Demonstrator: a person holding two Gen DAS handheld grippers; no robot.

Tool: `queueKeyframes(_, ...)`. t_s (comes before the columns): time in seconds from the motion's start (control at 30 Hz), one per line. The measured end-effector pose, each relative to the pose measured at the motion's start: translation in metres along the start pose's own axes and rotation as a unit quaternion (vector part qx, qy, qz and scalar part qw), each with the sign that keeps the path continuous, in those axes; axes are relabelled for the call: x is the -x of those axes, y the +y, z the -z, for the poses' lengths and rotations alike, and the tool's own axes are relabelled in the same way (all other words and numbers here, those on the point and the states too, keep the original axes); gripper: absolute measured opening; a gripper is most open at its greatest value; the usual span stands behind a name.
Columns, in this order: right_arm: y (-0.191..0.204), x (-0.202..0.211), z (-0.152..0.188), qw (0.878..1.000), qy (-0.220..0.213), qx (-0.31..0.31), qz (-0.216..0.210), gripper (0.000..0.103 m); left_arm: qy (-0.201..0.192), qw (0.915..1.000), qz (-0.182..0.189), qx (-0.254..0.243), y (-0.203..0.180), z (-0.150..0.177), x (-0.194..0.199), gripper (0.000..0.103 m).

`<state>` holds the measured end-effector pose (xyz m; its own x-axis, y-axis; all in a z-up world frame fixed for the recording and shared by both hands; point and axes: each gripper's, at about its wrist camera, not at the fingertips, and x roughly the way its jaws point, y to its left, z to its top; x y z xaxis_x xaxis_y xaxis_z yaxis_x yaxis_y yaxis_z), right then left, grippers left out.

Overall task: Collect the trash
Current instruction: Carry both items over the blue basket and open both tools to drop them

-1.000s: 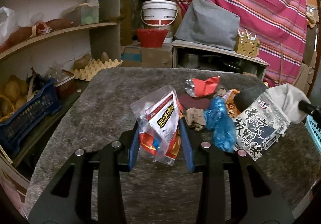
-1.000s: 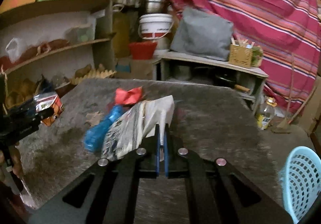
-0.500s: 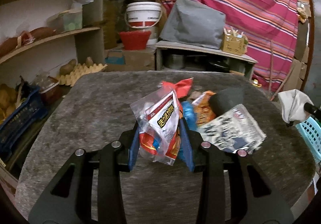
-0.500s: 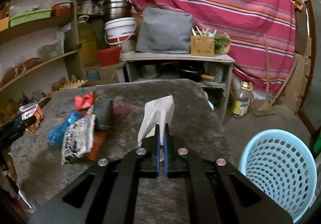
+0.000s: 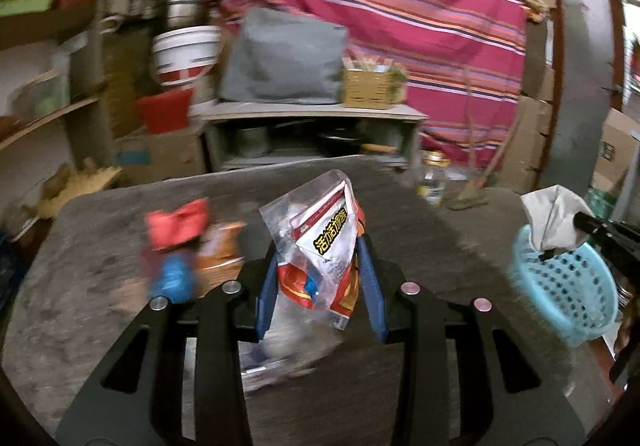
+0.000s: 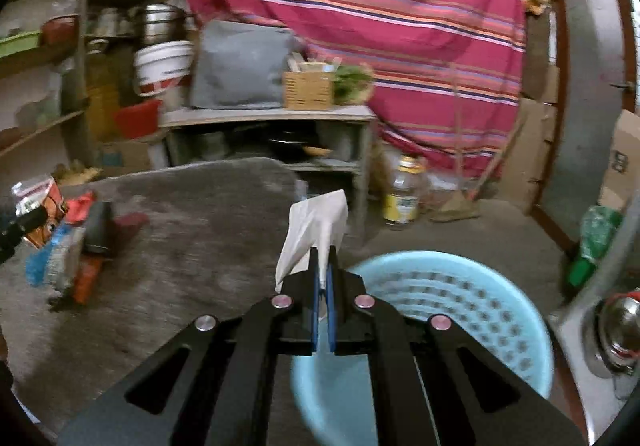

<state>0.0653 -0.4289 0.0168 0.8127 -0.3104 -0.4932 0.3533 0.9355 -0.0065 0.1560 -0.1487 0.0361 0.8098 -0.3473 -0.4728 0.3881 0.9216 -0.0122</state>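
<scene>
A: What's the surface, starting at the left?

B: A grey stone table (image 6: 192, 246) with wooden shelves (image 6: 36, 134) beside it — leftover wrappers (image 5: 180, 246) heaped at its left part, the near side bare

A: The grippers?

B: The left gripper (image 5: 318, 278) clamps a clear snack packet (image 5: 320, 246) over the table. The right gripper (image 6: 322, 278) is pressed together on a white tissue (image 6: 316, 222), over the rim of a pale-blue basket (image 6: 500, 310) past the table's right edge — open floor beyond it
</scene>
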Motion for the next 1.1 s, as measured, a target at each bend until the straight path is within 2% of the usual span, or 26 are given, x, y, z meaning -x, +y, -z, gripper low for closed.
queueKeyframes(0.13, -0.043, -0.005, 0.007, 0.999, 0.019, -0.016, 0.047, 0.003, -0.002, 0.9986, 0.042, -0.031, -0.067, -0.004, -0.017, 0.036)
queueKeyframes(0.3, -0.085, -0.008, 0.013, 0.995, 0.031, -0.039, 0.082, 0.003, 0.008, 0.9945, 0.091, -0.051, -0.133, -0.003, -0.036, 0.036)
queueKeyframes(0.57, -0.128, -0.008, 0.023, 0.992, 0.039, -0.082, 0.087, 0.003, 0.038, 0.9838, 0.153, -0.087, -0.216, 0.013, -0.064, 0.036)
queueKeyframes(0.73, -0.15, -0.006, 0.028, 0.989, 0.039, -0.11, 0.089, 0.003, 0.056, 0.9767, 0.18, -0.103, -0.246, 0.021, -0.074, 0.036)
queueKeyframes(0.83, -0.155, -0.006, 0.031, 0.988, 0.041, -0.119, 0.089, 0.003, 0.06, 0.975, 0.182, -0.112, -0.257, 0.024, -0.077, 0.037)
queueKeyframes(0.93, -0.154, -0.008, 0.032, 0.989, 0.043, -0.117, 0.085, 0.003, 0.065, 0.9743, 0.184, -0.113, -0.257, 0.024, -0.078, 0.046)
queueKeyframes(1.0, -0.151, -0.009, 0.032, 0.989, 0.044, -0.115, 0.083, 0.003, 0.057, 0.9761, 0.18, -0.107, -0.252, 0.021, -0.075, 0.066)
queueKeyframes(1.1, -0.146, -0.009, 0.03, 0.99, 0.044, -0.113, 0.079, 0.003, 0.043, 0.9785, 0.175, -0.1, -0.244, 0.014, -0.065, 0.075)
